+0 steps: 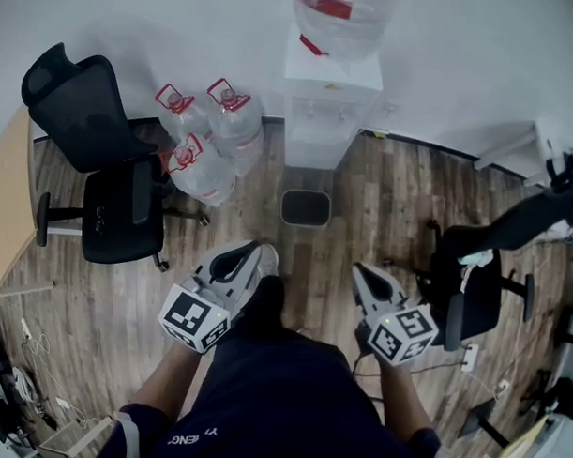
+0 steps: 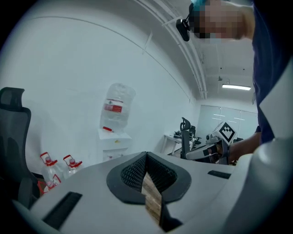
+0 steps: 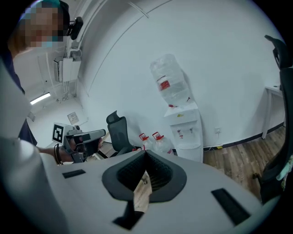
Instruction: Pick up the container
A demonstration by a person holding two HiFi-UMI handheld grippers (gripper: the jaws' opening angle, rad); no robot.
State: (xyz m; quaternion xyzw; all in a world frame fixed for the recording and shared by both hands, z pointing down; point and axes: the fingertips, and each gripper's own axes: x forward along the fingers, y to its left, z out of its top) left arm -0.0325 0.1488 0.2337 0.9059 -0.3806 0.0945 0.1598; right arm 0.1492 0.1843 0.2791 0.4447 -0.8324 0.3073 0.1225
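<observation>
A small dark grey container (image 1: 305, 207) stands on the wood floor in front of a white water dispenser (image 1: 331, 93). Three clear water jugs with red caps (image 1: 202, 169) stand together to its left; they also show in the left gripper view (image 2: 48, 167) and the right gripper view (image 3: 155, 141). My left gripper (image 1: 264, 255) is held at waist height, short of the container, its jaws shut on nothing (image 2: 146, 157). The right gripper (image 1: 360, 271) is level with it, also shut and empty (image 3: 145, 155).
A black office chair (image 1: 110, 184) stands at the left beside a wooden desk edge (image 1: 8, 204). Another black chair (image 1: 472, 277) is at the right. The dispenser (image 3: 187, 132) carries an upturned bottle (image 2: 116, 107). Cables and a power strip (image 1: 470, 357) lie on the floor.
</observation>
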